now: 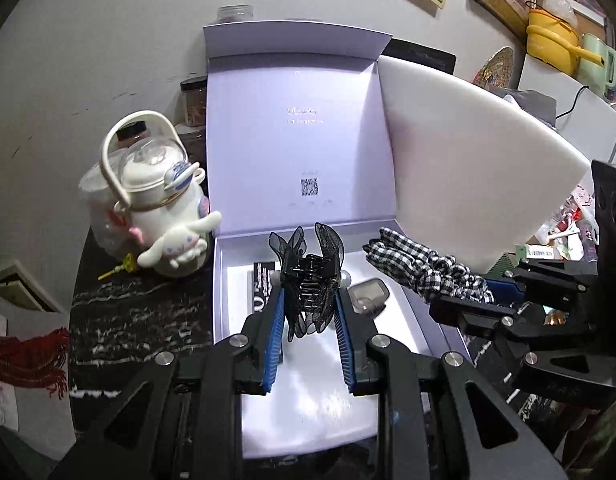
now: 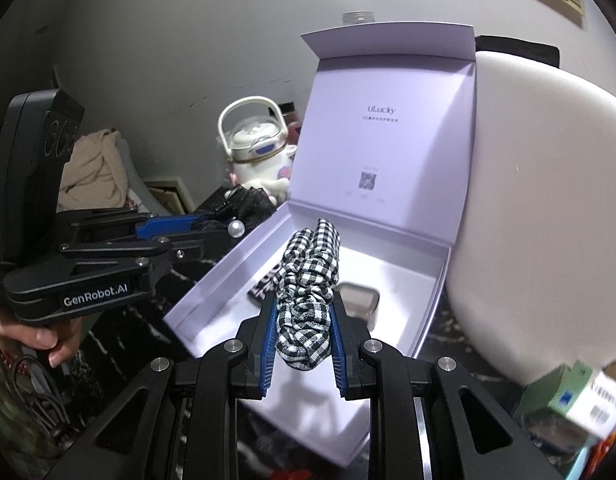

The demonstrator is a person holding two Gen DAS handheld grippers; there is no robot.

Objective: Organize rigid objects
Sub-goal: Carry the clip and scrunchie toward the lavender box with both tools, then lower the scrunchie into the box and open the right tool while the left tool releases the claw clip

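Left claw [image 1: 310, 300] grips a black clip [image 1: 310, 276], right claw [image 2: 304, 316] a checked scrunchie [image 2: 308, 280], over the open box [image 1: 236, 248] holding a small case [image 1: 368, 294]; kettle [image 1: 160, 200] left.

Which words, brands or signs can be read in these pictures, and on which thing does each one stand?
"uLucky": inside the open lid of the lilac box.
"GenRobot.AI": on the side of the left gripper.
Small line under "uLucky": too small to read.
QR code on the lid, with tiny text beside it: unreadable.
Black card in the box: white letters, partly hidden, unreadable.
Green carton: print blurred.
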